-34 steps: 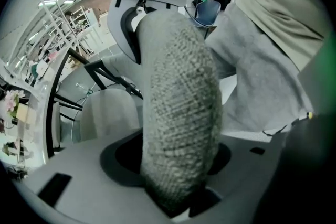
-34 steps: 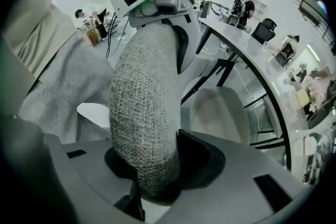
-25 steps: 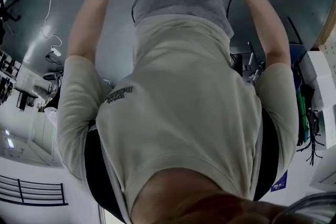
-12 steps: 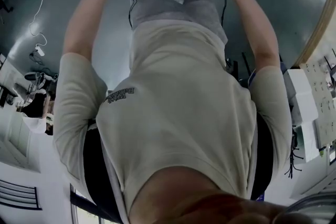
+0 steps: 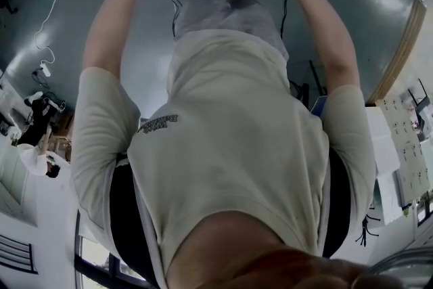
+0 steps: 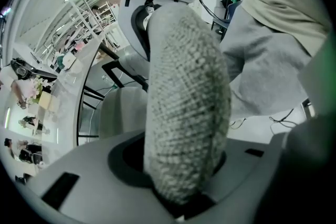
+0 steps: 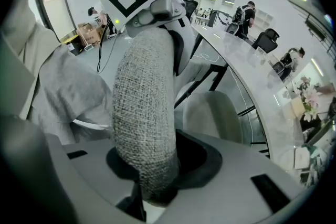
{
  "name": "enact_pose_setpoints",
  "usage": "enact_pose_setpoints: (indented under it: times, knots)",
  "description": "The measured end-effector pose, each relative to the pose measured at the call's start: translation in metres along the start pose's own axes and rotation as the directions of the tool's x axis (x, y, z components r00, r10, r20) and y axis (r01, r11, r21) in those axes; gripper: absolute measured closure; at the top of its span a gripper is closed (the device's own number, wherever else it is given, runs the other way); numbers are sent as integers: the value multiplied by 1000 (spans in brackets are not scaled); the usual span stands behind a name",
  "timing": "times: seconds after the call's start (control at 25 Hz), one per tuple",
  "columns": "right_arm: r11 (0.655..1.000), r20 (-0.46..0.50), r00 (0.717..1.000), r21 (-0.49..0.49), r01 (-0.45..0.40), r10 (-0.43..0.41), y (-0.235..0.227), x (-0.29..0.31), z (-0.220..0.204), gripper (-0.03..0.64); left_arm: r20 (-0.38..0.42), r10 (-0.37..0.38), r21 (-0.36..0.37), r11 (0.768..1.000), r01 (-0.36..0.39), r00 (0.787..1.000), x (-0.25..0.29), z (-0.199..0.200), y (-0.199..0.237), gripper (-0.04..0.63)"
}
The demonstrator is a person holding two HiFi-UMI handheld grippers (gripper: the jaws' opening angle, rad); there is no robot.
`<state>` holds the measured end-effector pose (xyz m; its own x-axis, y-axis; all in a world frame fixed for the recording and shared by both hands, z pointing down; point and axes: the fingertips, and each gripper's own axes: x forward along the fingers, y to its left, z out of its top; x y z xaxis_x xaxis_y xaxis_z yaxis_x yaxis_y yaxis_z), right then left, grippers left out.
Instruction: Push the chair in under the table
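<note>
Woven grey chair back spans crosswise between both claws.
Left claw grips one end; right claw holds the other, jaws opening around the fabric. Pale seat points toward the white desk, its edge just beyond; open floor surrounds the person's legs.

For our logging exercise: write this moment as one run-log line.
left gripper: shut on chair back | right gripper: on chair back, jaws opening | table: beyond chair back
</note>
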<state>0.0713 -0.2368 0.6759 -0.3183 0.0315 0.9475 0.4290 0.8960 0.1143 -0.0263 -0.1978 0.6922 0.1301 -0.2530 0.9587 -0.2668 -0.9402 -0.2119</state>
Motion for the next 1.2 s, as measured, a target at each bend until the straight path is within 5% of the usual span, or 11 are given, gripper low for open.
enact_pose_setpoints:
  times: [0.48, 1.2]
  knots:
    - [998, -10, 1000, -64, 27, -27, -59, -13, -21, 469, 27, 17, 23, 1000, -18, 999, 22, 14, 41, 451]
    - [996, -45, 999, -82, 28, -31, -170, 18, -47, 463, -9, 90, -100, 991, -90, 996, 42, 3, 159, 453]
